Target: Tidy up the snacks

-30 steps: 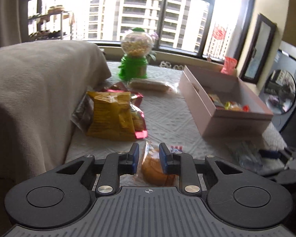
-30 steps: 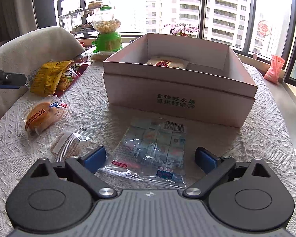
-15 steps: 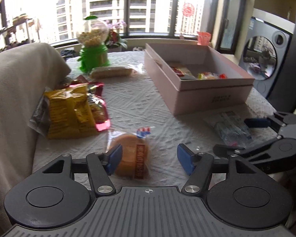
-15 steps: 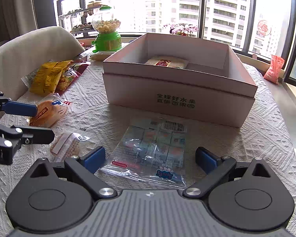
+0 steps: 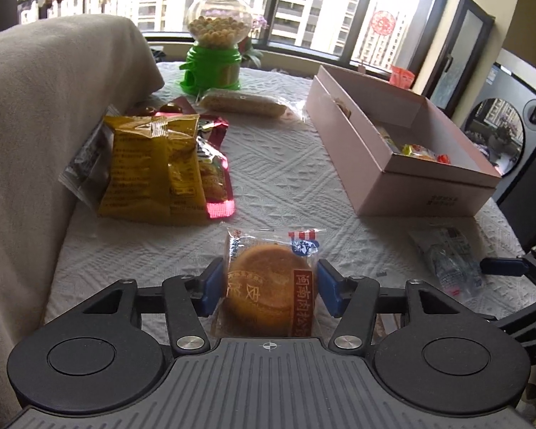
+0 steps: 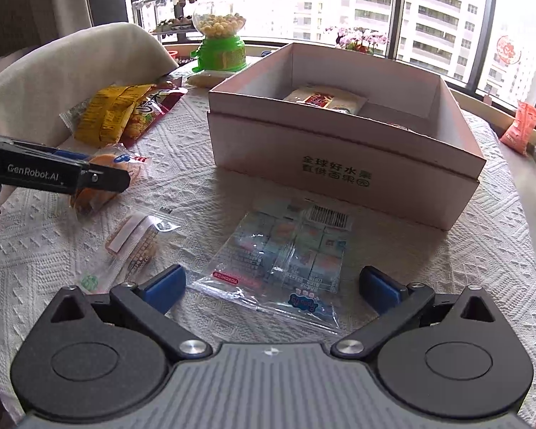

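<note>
A round golden cake in a clear wrapper lies on the white tablecloth. My left gripper straddles it; the jaws are closing and the blue pads stand right at the wrapper's sides. In the right wrist view that left gripper's finger crosses the cake. My right gripper hangs low over a clear pack of blue cartons, its jaws opening wide and its pads apart from the pack. The pink box behind it holds a few snacks.
A yellow bag and a red bag lie left, beside a cloth-covered chair. A green candy dispenser and a long wrapped bread sit at the back. A small wafer pack lies left of my right gripper.
My left gripper, nearly shut a second ago, opened wide, sank around the round cake and has narrowed again. The right gripper stayed in place with its jaws a touch wider.
</note>
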`<state>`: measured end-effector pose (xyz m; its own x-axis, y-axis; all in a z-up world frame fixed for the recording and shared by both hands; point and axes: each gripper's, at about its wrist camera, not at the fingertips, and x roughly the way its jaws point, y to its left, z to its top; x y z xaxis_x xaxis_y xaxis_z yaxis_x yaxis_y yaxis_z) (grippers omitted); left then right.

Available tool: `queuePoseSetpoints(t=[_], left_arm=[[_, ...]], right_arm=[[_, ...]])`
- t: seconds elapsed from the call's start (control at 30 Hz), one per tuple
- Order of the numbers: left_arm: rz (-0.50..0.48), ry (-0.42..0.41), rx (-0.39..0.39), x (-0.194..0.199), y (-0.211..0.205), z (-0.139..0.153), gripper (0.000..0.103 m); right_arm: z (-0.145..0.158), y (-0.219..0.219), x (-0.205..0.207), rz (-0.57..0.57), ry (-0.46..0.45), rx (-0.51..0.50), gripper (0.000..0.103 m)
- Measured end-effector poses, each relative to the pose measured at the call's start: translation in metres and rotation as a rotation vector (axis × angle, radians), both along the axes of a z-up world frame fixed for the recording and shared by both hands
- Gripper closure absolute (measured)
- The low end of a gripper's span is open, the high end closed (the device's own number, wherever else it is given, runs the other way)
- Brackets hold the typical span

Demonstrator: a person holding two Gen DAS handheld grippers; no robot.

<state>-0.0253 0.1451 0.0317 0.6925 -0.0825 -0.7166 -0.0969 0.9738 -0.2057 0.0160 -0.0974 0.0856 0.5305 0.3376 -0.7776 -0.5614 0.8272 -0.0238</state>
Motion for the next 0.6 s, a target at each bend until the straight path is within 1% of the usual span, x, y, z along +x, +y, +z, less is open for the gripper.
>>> queuePoseSetpoints(t=[0.07, 0.1, 0.17, 0.2, 0.27, 0.3, 0.37, 0.47, 0.6], left_arm=[[0.022, -0.031, -0.008, -0.017, 0.002, 0.004, 0.042], [0.038, -0.037, -0.005, -0.024, 0.003, 0.006, 0.042], [0.06, -0.036, -0.025, -0.033, 0.007, 0.006, 0.042], [0.074, -0.028, -0.051, -0.035, 0.011, 0.004, 0.042], [0.094, -0.013, -0.094, -0.037, 0.017, -0.002, 0.042], [0.098, -0.021, -0.103, -0.039, 0.018, -0.003, 0.042], [0.106, -0.036, -0.114, -0.044, 0.019, -0.004, 0.042], [0.104, -0.061, -0.1, -0.048, 0.017, -0.007, 0.042], [0.095, -0.114, -0.041, -0.052, 0.007, -0.011, 0.042]], right_arm=[[0.008, 0.0, -0.01, -0.055, 0.009, -0.014, 0.001], [0.013, 0.001, -0.017, -0.049, 0.002, -0.008, 0.001], [0.022, 0.007, -0.036, 0.008, -0.028, 0.028, 0.001], [0.026, 0.014, -0.044, 0.036, -0.039, 0.047, 0.001], [0.029, 0.031, -0.053, 0.083, -0.026, 0.074, 0.007], [0.027, 0.043, -0.055, 0.115, -0.008, 0.081, 0.011], [0.019, 0.063, -0.053, 0.137, -0.004, 0.058, 0.016], [0.002, 0.08, -0.043, 0.123, -0.01, 0.008, 0.02], [-0.005, 0.072, -0.041, 0.145, -0.106, 0.022, 0.02]])
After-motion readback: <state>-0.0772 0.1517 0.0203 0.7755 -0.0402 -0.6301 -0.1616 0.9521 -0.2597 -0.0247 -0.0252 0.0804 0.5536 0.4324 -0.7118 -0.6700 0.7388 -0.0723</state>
